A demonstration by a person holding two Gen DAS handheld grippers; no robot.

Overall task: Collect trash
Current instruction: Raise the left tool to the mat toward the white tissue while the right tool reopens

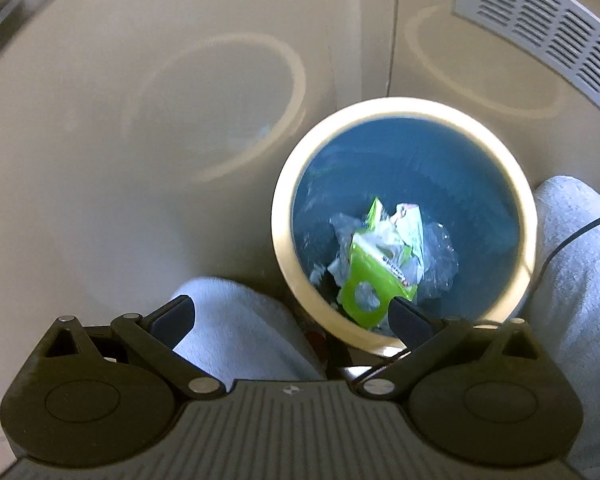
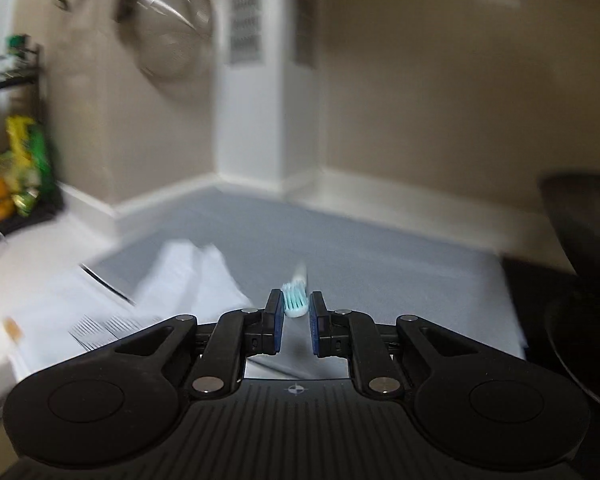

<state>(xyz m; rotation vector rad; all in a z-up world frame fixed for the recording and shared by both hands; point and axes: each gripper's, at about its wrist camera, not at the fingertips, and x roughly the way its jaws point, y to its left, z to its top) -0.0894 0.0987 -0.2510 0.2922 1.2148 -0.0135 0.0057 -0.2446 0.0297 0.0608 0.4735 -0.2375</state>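
While the left gripper (image 1: 292, 316) is gaping empty over the bin (image 1: 404, 108), the right gripper (image 2: 296, 312) is pinching a toothbrush (image 2: 294, 300) whose handle is running straight ahead toward the counter's back edge

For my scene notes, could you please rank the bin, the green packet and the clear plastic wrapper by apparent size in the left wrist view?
1. Bin, clearly largest.
2. Green packet.
3. Clear plastic wrapper, though it is crumpled and partly hidden under the packet, so second and third are uncertain.
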